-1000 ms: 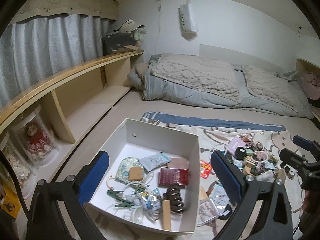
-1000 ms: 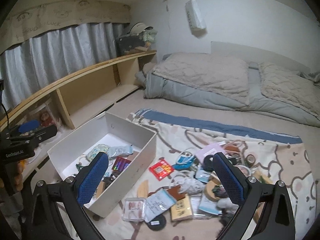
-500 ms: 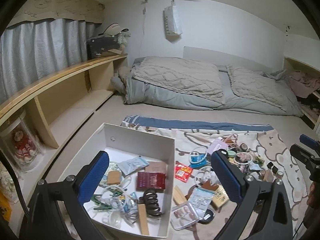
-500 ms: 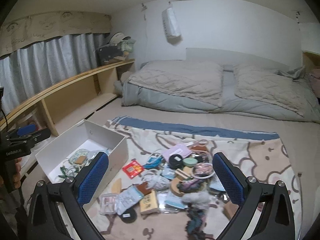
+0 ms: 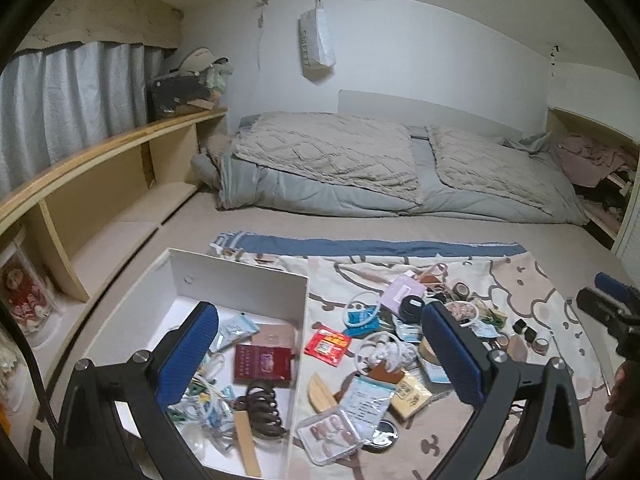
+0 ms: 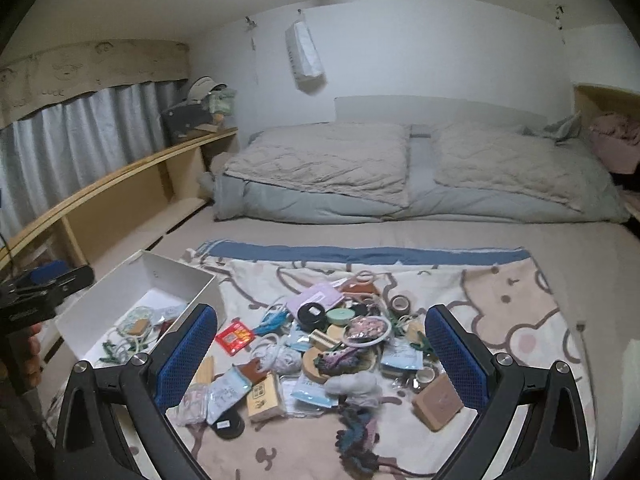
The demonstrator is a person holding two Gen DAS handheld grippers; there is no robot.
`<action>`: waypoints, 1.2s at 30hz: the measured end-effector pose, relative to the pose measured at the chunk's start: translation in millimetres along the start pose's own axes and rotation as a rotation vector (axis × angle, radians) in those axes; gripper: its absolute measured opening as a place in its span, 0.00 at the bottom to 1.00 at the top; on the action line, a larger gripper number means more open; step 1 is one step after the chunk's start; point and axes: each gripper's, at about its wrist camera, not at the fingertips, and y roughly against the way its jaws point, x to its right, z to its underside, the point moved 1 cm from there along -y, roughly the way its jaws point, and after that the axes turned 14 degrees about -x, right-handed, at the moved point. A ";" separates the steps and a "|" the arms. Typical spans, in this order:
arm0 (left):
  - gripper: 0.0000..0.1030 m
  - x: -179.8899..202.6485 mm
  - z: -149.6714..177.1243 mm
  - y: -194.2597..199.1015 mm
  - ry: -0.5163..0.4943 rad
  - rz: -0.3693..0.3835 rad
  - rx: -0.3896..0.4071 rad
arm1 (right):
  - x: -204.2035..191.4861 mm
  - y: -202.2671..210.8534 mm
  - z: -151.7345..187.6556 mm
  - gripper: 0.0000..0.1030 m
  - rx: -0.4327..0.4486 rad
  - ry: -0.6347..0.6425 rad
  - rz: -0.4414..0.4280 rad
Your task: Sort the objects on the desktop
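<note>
Above the clutter, jaws wide, empty.

Left gripper: jaws spread wide, holding nothing | beneath left finger: white box containing dark red packet and brown hair claw | between fingers: red sachet, clear nail case on cartoon blanket | far right: other gripper.

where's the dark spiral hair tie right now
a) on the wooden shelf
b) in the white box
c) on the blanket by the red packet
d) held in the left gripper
b: the hair tie lies inside the white box, near its front, below the left gripper, which is open and empty.
</note>
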 end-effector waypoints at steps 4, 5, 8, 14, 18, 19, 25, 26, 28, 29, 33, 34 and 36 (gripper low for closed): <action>0.99 13.0 -1.6 -8.0 -0.015 0.010 -0.023 | 11.4 -5.6 7.1 1.00 -0.024 0.037 -0.002; 0.99 16.7 -1.7 -9.5 -0.021 0.014 -0.026 | 14.3 -6.8 8.1 1.00 -0.027 0.033 -0.008; 0.99 27.6 -1.2 -12.4 -0.042 0.024 -0.031 | 26.6 -13.5 12.0 1.00 -0.055 0.009 -0.040; 0.99 48.5 1.3 -19.9 -0.082 0.052 -0.048 | 43.9 -34.3 20.5 1.00 -0.135 -0.035 -0.045; 0.99 64.2 4.1 -27.6 -0.118 0.073 -0.074 | 55.8 -43.7 21.7 1.00 -0.165 -0.048 -0.014; 0.99 68.7 5.0 -29.6 -0.128 0.077 -0.079 | 60.1 -46.2 21.2 1.00 -0.173 -0.055 -0.006; 0.99 97.7 11.8 -40.7 -0.179 0.112 -0.108 | 90.6 -63.9 20.8 1.00 -0.236 -0.116 0.053; 0.99 104.2 13.3 -42.5 -0.193 0.118 -0.112 | 96.4 -66.9 20.8 1.00 -0.244 -0.131 0.066; 0.99 114.0 14.7 -45.1 -0.212 0.123 -0.116 | 107.6 -73.1 22.1 1.00 -0.263 -0.158 0.065; 0.99 118.8 15.9 -46.5 -0.222 0.126 -0.119 | 112.1 -75.6 23.0 1.00 -0.267 -0.169 0.065; 0.99 136.6 21.3 -54.4 -0.259 0.151 -0.138 | 128.4 -89.1 27.4 1.00 -0.297 -0.195 0.125; 0.99 140.5 22.4 -56.2 -0.265 0.154 -0.145 | 131.9 -92.4 28.5 1.00 -0.300 -0.203 0.126; 0.99 148.9 24.8 -61.5 -0.274 0.164 -0.162 | 141.5 -102.3 30.4 1.00 -0.323 -0.222 0.123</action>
